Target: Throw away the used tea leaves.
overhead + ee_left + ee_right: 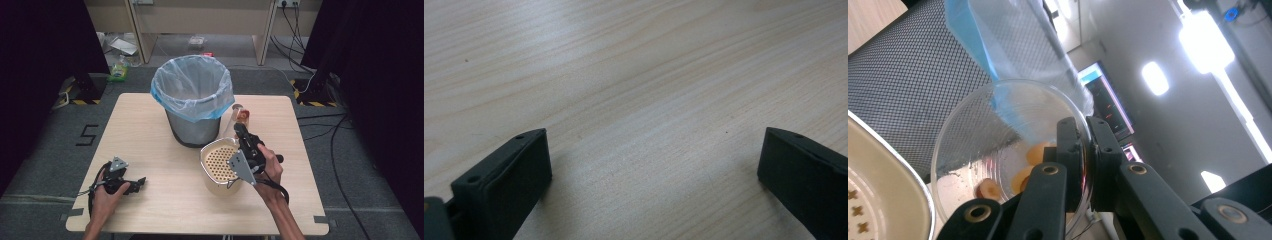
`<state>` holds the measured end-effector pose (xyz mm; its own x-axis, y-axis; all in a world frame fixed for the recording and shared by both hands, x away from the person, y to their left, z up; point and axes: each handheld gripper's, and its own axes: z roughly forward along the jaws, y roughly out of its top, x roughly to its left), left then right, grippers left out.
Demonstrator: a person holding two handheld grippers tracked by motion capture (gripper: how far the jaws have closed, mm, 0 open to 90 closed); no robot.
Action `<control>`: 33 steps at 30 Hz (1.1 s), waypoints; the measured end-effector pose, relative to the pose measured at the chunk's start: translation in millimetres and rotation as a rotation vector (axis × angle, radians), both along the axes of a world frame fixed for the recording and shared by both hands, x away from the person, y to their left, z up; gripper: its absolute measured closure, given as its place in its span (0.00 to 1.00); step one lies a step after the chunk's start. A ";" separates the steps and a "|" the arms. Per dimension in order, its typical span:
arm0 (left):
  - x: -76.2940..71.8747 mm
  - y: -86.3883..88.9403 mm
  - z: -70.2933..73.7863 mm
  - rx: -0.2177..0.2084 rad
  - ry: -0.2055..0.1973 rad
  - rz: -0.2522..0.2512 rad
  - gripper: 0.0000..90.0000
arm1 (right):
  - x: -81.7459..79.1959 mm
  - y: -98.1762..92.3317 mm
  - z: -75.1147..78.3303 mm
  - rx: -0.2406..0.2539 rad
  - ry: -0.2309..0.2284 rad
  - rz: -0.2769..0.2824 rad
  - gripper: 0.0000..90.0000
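In the high view the clear cup [240, 116] is mostly hidden behind the right gripper [243, 131], and just its rim and some orange pieces show beside the bin [192, 100]. The right gripper view makes it plainer: the right gripper [1082, 150] has its jaws closed on the cup's [998, 145] thin wall, one jaw inside and one outside, and the cup is tipped with its mouth towards the camera. A few small orange pieces [1035, 152] lie inside it; what they are is hard to tell. Behind the cup stands the mesh wall of the bin [908, 85] with its blue-edged liner [968, 35]. A cream strainer bowl [220, 162] sits on the surface [150, 130] just in front of the bin, partly covered by the right hand [270, 167] and the gripper's grey plate; its edge [878, 175] is cut off at the lower left of the right gripper view.

The left gripper [131, 185] rests on the surface near the front left corner, well apart from the rest, held by the left hand [107, 192]. In its own view the left gripper [654, 160] has its jaws spread wide over bare wood [634, 75], with nothing between them.
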<state>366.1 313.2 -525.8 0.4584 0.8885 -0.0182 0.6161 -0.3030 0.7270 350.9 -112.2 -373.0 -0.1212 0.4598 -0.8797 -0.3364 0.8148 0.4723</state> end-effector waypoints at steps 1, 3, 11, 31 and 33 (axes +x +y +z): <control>-0.2 -0.1 0.0 0.002 -0.001 -0.002 0.00 | -0.2 0.8 0.1 -0.002 -0.002 0.001 0.96; -0.3 -0.1 0.0 0.002 -0.002 -0.003 0.00 | 0.4 1.7 -1.2 -0.006 -0.007 -0.001 0.96; -0.1 0.1 0.0 -0.001 0.001 -0.002 0.00 | -12.2 11.9 -17.7 -0.168 -0.166 0.003 0.96; 0.0 0.1 -0.1 -0.003 0.003 -0.002 0.00 | -10.9 19.4 -37.0 -0.321 -0.278 -0.007 0.97; 0.0 0.2 -0.1 -0.003 0.003 -0.002 0.00 | -10.6 19.2 -37.6 -0.322 -0.275 -0.006 0.97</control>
